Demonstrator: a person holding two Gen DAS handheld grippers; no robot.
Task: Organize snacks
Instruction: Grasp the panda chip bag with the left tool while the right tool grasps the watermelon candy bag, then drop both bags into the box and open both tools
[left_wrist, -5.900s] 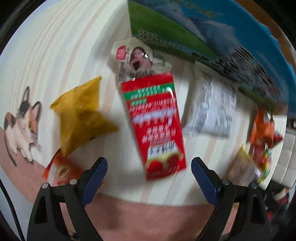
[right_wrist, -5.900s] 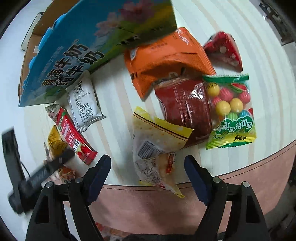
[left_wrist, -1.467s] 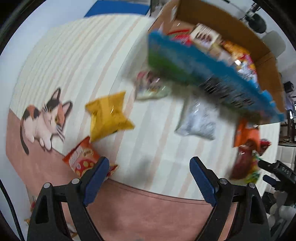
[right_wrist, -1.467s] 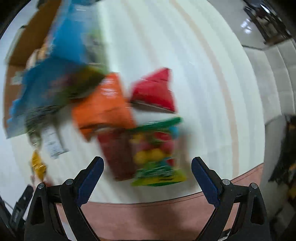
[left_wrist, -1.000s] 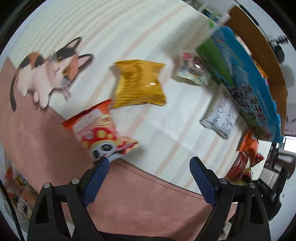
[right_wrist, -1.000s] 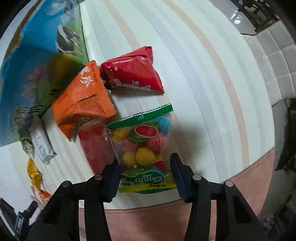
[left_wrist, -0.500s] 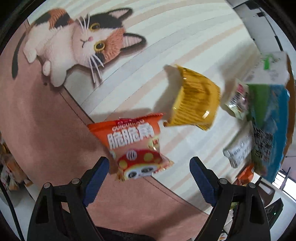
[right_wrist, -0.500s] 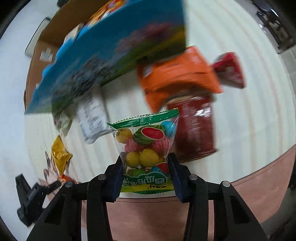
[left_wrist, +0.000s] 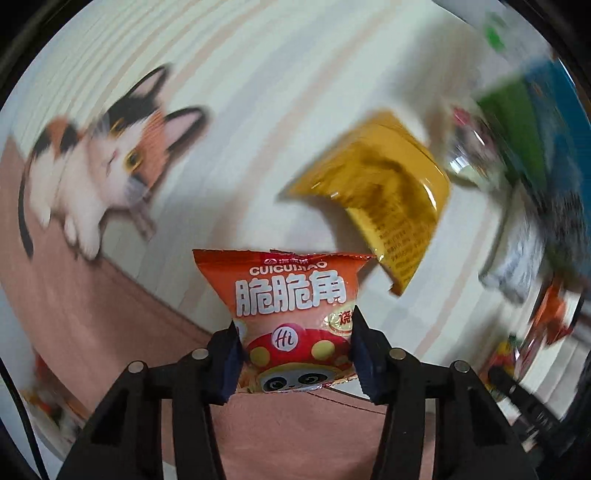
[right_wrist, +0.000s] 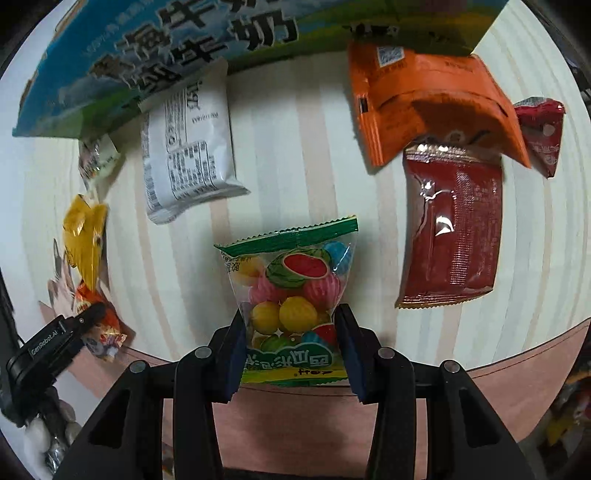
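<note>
My left gripper (left_wrist: 295, 354) is shut on an orange panda snack bag (left_wrist: 295, 295) and holds it upright above the table's front edge. My right gripper (right_wrist: 291, 343) is shut on a clear fruit-candy bag with a green top (right_wrist: 295, 284), held above the striped table. The left gripper with its orange bag also shows at the left of the right wrist view (right_wrist: 85, 325). The blue milk carton box (right_wrist: 184, 40) stands at the back.
A yellow pouch (left_wrist: 388, 206) lies beyond the orange bag, beside the cat print (left_wrist: 103, 166). A white packet (right_wrist: 188, 147), an orange pouch (right_wrist: 428, 99), a dark red pouch (right_wrist: 450, 229) and a small red packet (right_wrist: 541, 129) lie on the table near the box.
My left gripper has closed on the orange panda bag and lifted it. My right gripper still holds the candy bag and has shifted over the table toward the box.
</note>
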